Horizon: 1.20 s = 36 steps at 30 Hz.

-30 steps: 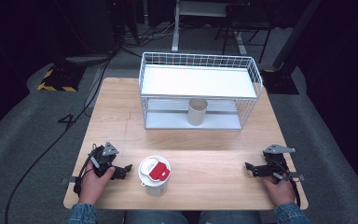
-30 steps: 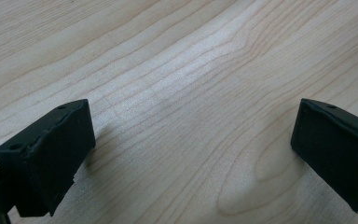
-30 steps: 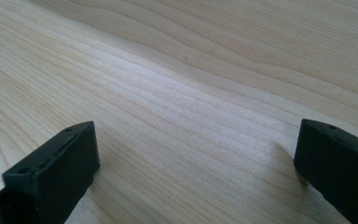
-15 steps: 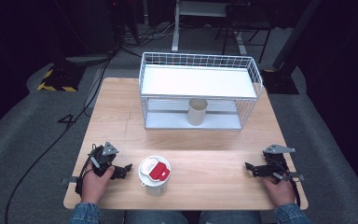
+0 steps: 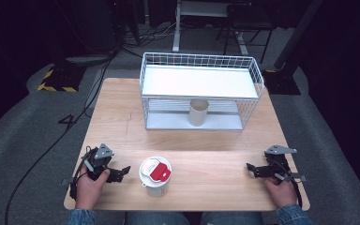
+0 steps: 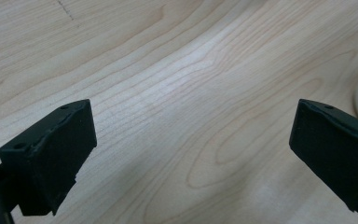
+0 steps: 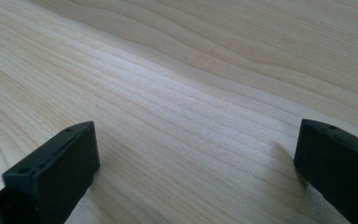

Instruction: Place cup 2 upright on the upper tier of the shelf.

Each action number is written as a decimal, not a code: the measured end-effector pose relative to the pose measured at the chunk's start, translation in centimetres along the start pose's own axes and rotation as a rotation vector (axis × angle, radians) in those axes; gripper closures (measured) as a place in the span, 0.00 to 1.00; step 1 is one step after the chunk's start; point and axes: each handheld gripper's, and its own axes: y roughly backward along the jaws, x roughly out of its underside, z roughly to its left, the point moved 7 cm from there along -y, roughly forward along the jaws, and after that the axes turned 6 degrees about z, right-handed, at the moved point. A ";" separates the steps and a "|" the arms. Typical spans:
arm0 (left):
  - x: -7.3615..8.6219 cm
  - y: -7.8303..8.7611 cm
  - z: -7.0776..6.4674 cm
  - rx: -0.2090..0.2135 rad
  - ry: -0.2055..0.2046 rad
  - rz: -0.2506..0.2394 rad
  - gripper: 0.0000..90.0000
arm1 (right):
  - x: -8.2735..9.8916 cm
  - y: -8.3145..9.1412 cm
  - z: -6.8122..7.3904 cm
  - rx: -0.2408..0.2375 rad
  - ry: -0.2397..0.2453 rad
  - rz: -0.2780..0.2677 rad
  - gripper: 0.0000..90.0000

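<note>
Nothing is moved since earlier: both jaws are held apart on the wooden bench [image 5: 206, 154]; the left gripper [image 5: 117, 172] is best squared to the white paper cup with red-marked lid [image 5: 155, 176] before closing

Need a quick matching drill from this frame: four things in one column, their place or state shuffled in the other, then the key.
Things:
1. lidded cup
2. open beige cup
3. left gripper
4. right gripper

Places or states:
A. on the lower level of the wire rack
B. open, at the near right of the table
C. near edge of the table, white lid with a red tab
D. open, just left of the lidded cup

Pairs: 1-C, 2-A, 3-D, 4-B
</note>
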 end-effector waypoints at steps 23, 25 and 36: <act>-0.2 5.8 -5.0 0.043 -0.063 -0.073 0.03 | 0.0 0.0 0.0 0.000 0.000 0.000 0.00; -0.3 5.9 -5.3 0.049 -0.074 -0.074 0.03 | 0.0 0.0 0.0 0.000 0.000 0.000 0.00; -1.0 6.0 -8.2 0.105 -0.139 -0.081 0.05 | 0.0 0.0 0.0 0.000 0.000 0.000 0.00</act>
